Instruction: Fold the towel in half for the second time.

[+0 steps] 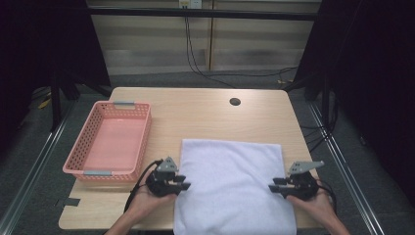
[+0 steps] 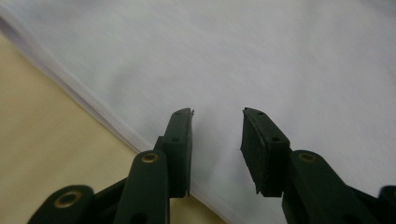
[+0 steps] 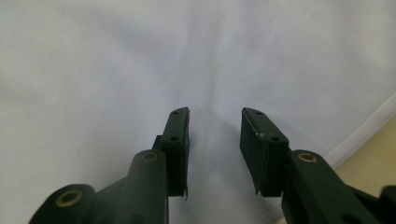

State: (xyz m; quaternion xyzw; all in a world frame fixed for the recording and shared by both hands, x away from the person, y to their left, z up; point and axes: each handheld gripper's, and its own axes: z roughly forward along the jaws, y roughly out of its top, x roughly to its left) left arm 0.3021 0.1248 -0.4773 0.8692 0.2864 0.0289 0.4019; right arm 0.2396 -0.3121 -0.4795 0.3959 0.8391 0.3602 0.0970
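While a white towel (image 1: 234, 188) lies folded flat on the wooden table (image 1: 205, 115), a gripper is held over each of its side edges. The left gripper (image 1: 185, 183) is seen in the high view at the towel's left edge, gripped by the left hand (image 1: 144, 200), with its jaws pointed inward across the cloth. In the left gripper view (image 2: 216, 122) the jaws are parted by a moderate gap, and nothing is clamped between them; the towel's layered edge runs diagonally just beneath and to the left of the pads, with bare tabletop beyond it. Whether the tips rest on the cloth cannot be told.

The right gripper (image 1: 271, 185) is held by the right hand (image 1: 315, 203) at the towel's right edge, its jaws pointed inward toward the other gripper. In the right gripper view (image 3: 215, 120) the same moderate gap is shown, with only smooth cloth seen through it and no fold pinched; the towel's edge and a strip of table are seen off to the right of the jaws.

A pink basket (image 1: 142, 142) is set beyond the left gripper and to its outer side, just clear of the towel.
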